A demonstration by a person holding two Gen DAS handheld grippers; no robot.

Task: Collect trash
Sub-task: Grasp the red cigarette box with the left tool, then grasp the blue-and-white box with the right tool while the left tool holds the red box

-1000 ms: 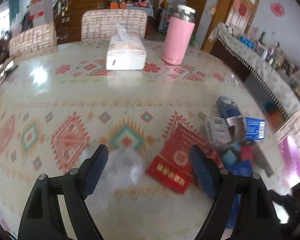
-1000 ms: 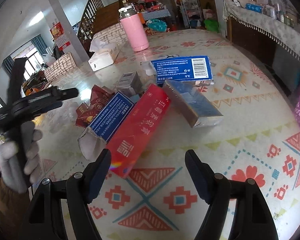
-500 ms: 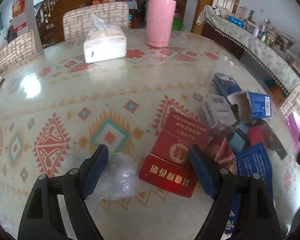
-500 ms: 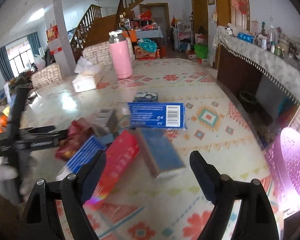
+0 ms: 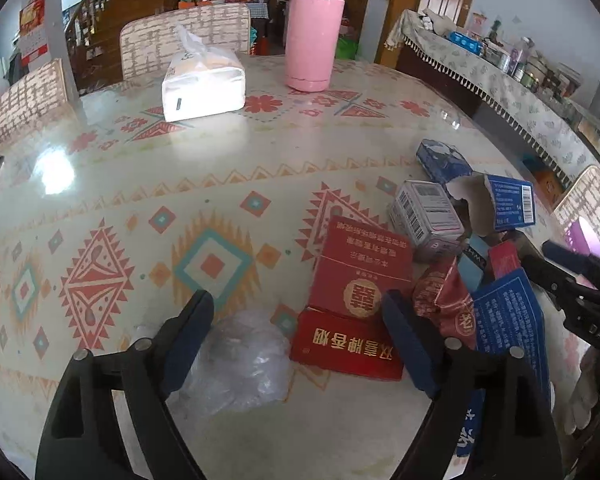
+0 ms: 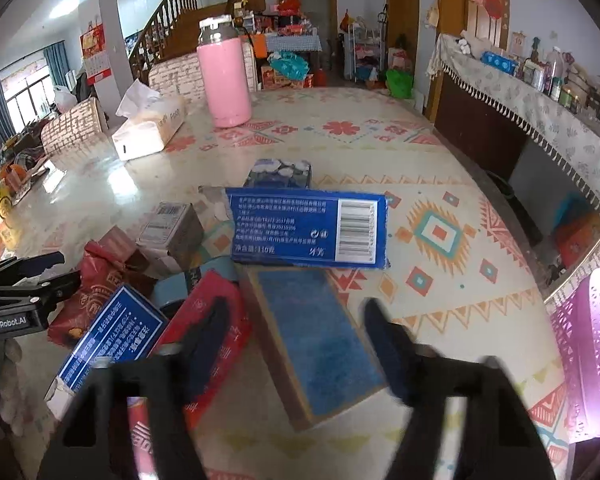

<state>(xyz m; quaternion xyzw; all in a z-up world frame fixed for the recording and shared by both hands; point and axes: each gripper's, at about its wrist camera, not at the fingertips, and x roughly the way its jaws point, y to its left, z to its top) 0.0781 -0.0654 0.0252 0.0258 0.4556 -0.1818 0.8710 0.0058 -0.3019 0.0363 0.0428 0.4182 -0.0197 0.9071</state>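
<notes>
On the patterned table lies a pile of trash. My left gripper hovers low with its jaws opening; a crumpled clear plastic wrap and a flat red box lie between them, untouched. My right gripper is blurred and closing around a flat blue box, with a gap still showing at the left finger. Around that box lie a blue toothpaste carton, a long red box, a grey barcode box and a red wrapper.
A pink flask and a white tissue pack stand at the far side of the table. A purple perforated basket sits past the table's right edge. Chairs line the far edge; a sideboard runs along the right wall.
My right gripper slid across the pile to sit over the flat blue box, and its jaws narrowed. The left gripper barely shifted; the plastic wrap and red box now lie more squarely between its fingers.
</notes>
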